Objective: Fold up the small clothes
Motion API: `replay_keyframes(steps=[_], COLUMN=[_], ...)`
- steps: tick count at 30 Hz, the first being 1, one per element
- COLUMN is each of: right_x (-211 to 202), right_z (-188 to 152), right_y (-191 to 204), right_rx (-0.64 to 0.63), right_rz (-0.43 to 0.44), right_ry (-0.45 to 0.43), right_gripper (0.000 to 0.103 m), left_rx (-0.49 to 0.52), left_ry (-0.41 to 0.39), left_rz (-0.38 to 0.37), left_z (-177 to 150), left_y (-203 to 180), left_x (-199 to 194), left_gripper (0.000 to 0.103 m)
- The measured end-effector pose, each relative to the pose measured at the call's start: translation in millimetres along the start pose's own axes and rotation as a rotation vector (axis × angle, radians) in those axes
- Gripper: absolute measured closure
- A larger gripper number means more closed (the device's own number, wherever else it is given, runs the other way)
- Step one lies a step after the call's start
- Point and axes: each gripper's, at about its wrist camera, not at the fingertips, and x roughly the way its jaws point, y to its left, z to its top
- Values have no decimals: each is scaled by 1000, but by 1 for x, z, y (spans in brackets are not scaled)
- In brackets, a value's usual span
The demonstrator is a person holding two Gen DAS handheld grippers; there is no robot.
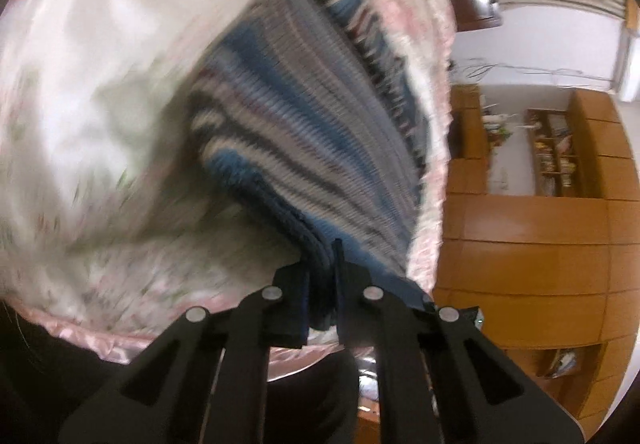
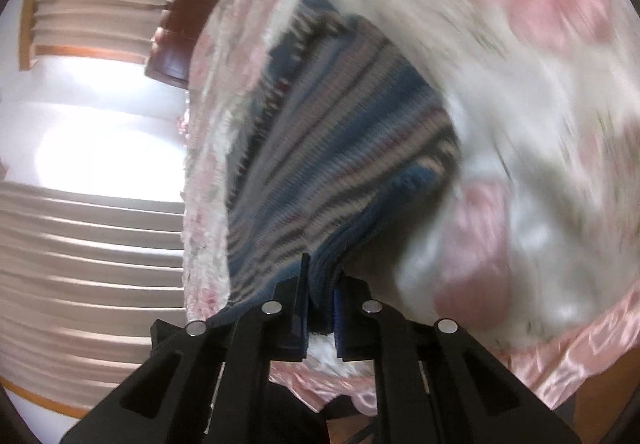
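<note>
A: Left wrist view first. What do you log?

B: My left gripper (image 1: 322, 284) is clamped on the near edge of the striped knit (image 1: 304, 132); several layers are bunched between the fingers. The knit runs away from the claw over the flowered bedspread (image 1: 100, 84). The frame is blurred, so I can't tell whether the far end is lying flat or lifted.

A: Handling?

B: I judge it soft, light and limp, a ribbed knit that will sag and stretch rather than hold a crease. It's not slippery in the pads. Edges and corners are the places to hold.

A: Surroundings?

B: A wooden cabinet (image 1: 532, 244) with shelves stands beside the bed, well apart from the cloth. Nothing blocks the claw.

A: Right wrist view.

B: My right gripper (image 2: 320, 284) is closed on another part of the same near edge, again with stacked layers in the grip. The knit fans out ahead over the bedspread, whose shiny pink border (image 2: 580, 340) lies just below. That satin looks slick, so the folded piece may slide on it. The pleated curtain (image 2: 88, 244) and bright window (image 2: 100, 124) are off to the side, well clear.
</note>
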Motion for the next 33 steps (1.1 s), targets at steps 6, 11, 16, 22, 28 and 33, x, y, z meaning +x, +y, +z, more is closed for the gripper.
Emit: replay_keyframes(steps=[6,11,16,22,28,33], right_x=[-6,2,20,40,57,73], right_z=[44,75,100,126,147,162], right_y=[47,73,83,95,104,106], right_rx=[-79,-132,-151,-178,-194,-192], right_rz=[2,-25,-59,-99,-127,-147], right_ry=[-39,-40,-29,-16,-7,9], right_gripper=[94,94,94,94,94,94], left_rx=[83,101,95,80,72,72], left_ry=[-61,-79,-84,-85,-85,-77], left_rz=[-31,-21,-10,16,32,55], left_z=[34,64,96,126,148,164], left_y=[-52,-68,-78,-81,-84,-87], left_x=[-15,-11,5,19,31,42], left_gripper=[96,96,96,96,96,96])
